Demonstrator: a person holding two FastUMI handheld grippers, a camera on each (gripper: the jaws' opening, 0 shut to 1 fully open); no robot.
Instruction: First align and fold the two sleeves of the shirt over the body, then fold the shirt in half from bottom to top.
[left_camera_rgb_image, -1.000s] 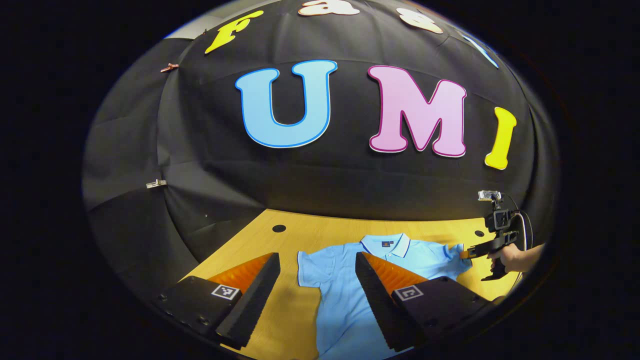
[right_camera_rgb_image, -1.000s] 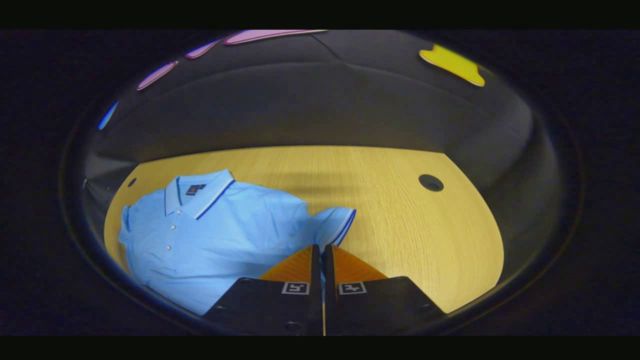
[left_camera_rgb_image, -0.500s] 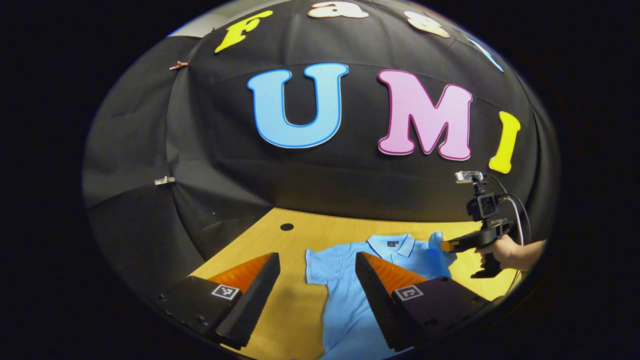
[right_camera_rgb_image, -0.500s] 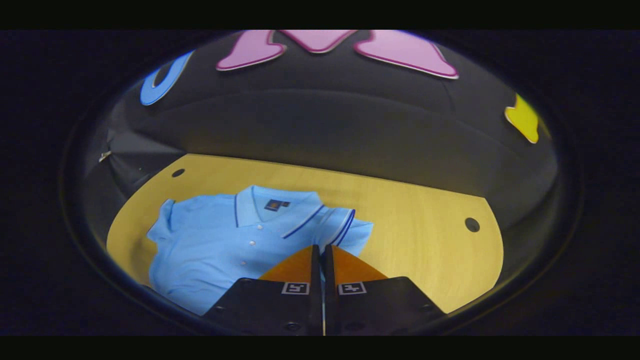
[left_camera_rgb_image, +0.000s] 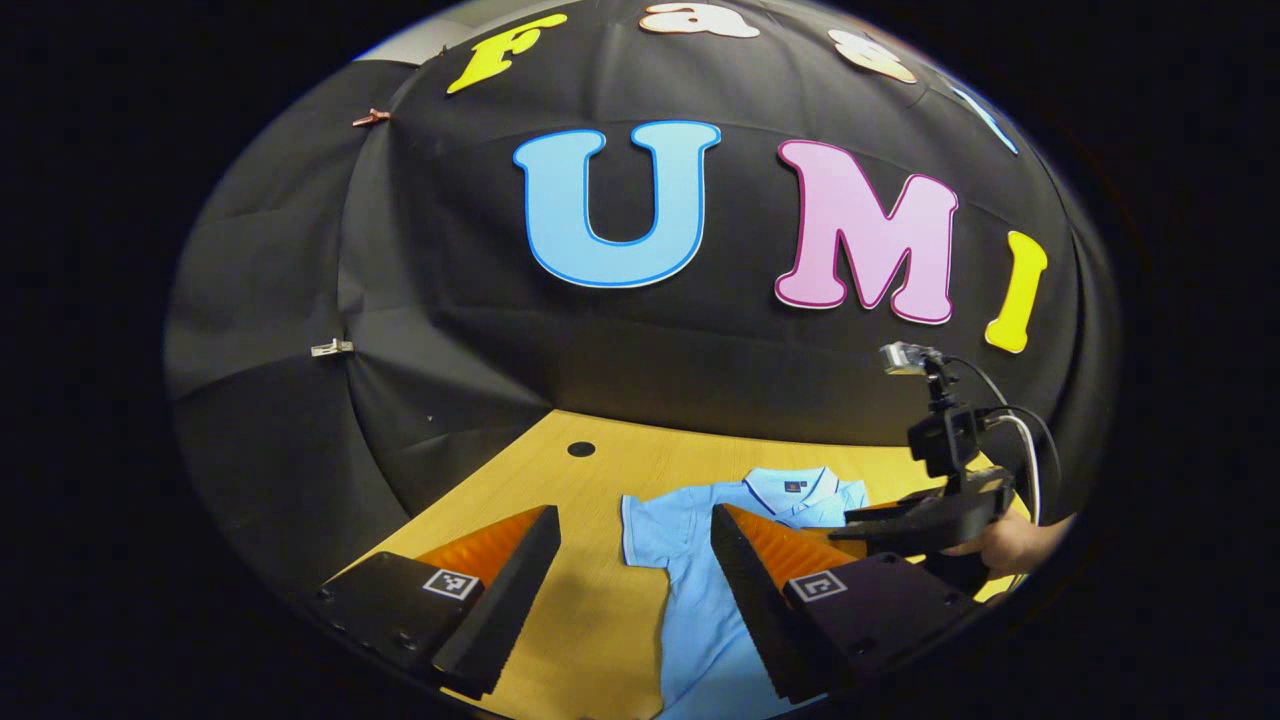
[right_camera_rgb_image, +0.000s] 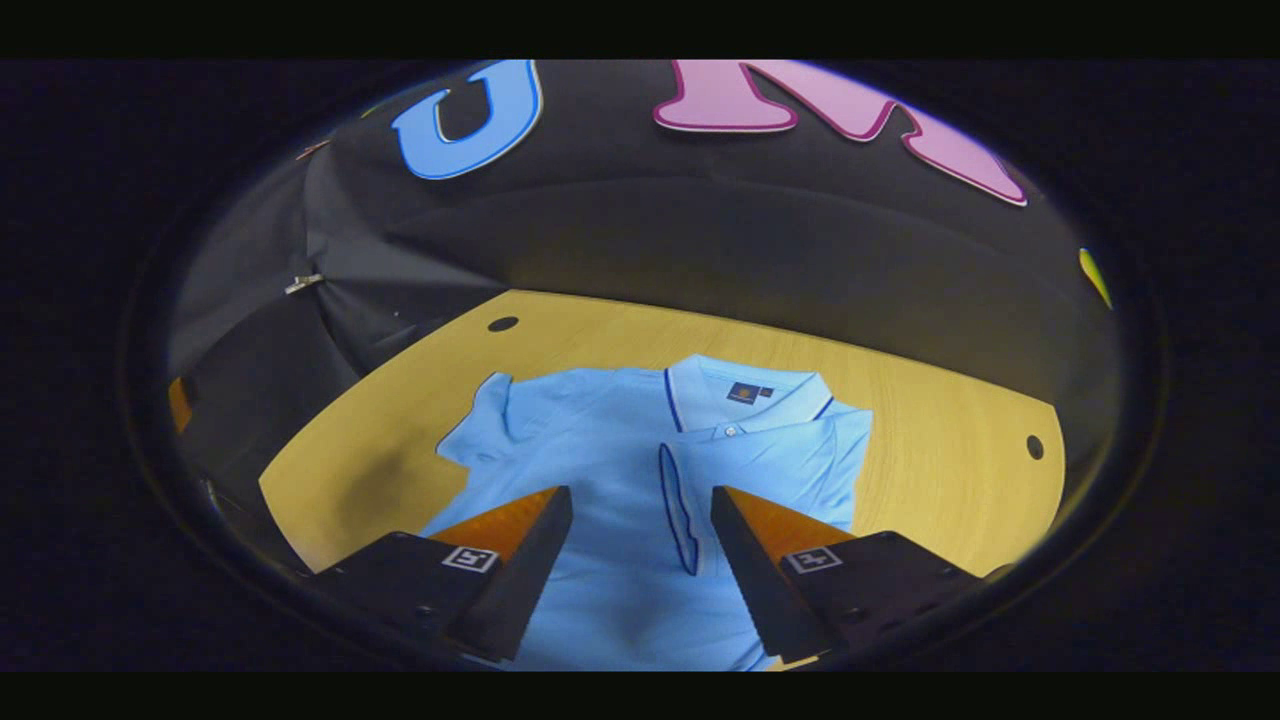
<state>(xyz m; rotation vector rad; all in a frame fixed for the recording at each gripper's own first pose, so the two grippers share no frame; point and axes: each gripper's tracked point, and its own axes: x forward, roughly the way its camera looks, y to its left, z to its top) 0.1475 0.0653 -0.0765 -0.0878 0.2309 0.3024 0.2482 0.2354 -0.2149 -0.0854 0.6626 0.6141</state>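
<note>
I have the light blue polo shirt (right_camera_rgb_image: 600, 560) lying face up on the wooden tabletop (right_camera_rgb_image: 940, 470), collar (right_camera_rgb_image: 745, 392) toward the far edge by the black cloth wall (right_camera_rgb_image: 700, 240); one short sleeve (right_camera_rgb_image: 770, 470) is folded flat over the chest with its dark-trimmed cuff near the button placket, while the other sleeve (right_camera_rgb_image: 490, 420) lies spread out toward the tabletop's far left corner; my right gripper (right_camera_rgb_image: 640, 520) hangs above the shirt with its fingers wide apart and nothing between them; my left gripper (left_camera_rgb_image: 635, 545) is likewise spread wide and holds nothing, one finger (left_camera_rgb_image: 505, 575) over bare wood and the other over the shirt's body (left_camera_rgb_image: 700, 620); in the left gripper view the right gripper (left_camera_rgb_image: 850, 527) sits over the shirt's folded side, a hand (left_camera_rgb_image: 1005, 545) behind it; two round holes (right_camera_rgb_image: 502, 324) mark the tabletop near its far corners.
</note>
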